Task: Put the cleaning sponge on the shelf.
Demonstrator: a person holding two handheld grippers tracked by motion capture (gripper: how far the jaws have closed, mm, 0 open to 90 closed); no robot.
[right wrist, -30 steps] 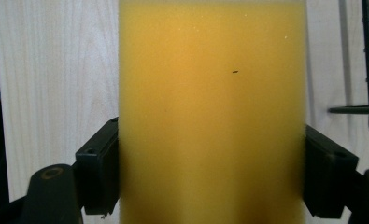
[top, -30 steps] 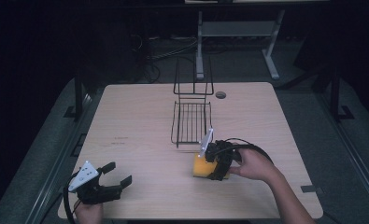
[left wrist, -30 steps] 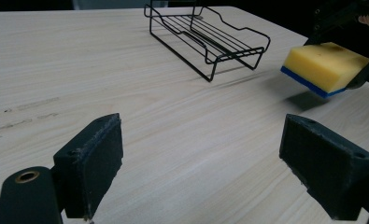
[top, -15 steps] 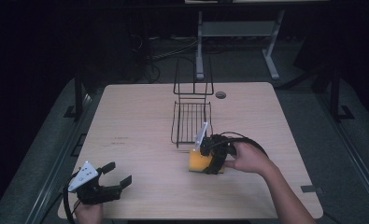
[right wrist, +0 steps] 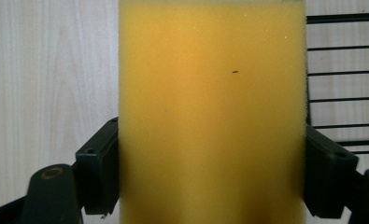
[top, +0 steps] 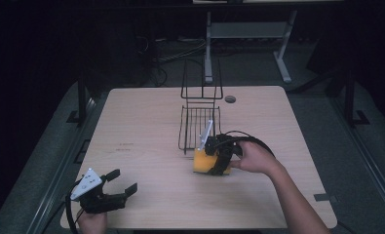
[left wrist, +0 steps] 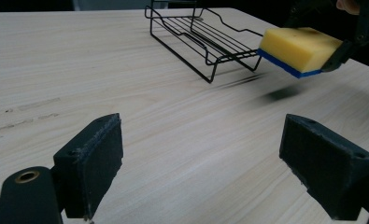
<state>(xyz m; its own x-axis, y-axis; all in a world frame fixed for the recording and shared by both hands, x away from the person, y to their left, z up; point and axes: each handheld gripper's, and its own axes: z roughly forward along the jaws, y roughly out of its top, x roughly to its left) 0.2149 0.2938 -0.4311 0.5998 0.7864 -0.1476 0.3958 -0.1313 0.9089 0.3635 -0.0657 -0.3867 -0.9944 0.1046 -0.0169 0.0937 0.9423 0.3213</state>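
One sponge [top: 202,162], one wire rack [top: 198,127], two grippers

A wire rack [top: 200,124] sits on the worktop [top: 141,131], toward the far side in the middle. The sponge [top: 204,162] is just near of the rack, in the right tool [top: 214,158]. The left tool [top: 119,187] is at the near left corner, well apart from them.

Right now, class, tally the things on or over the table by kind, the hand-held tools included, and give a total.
Sponges: 1, the yellow sponge with a blue underside.
Wire racks: 1, the black wire rack.
Grippers: 2, the left gripper and the right gripper.
Total: 4.
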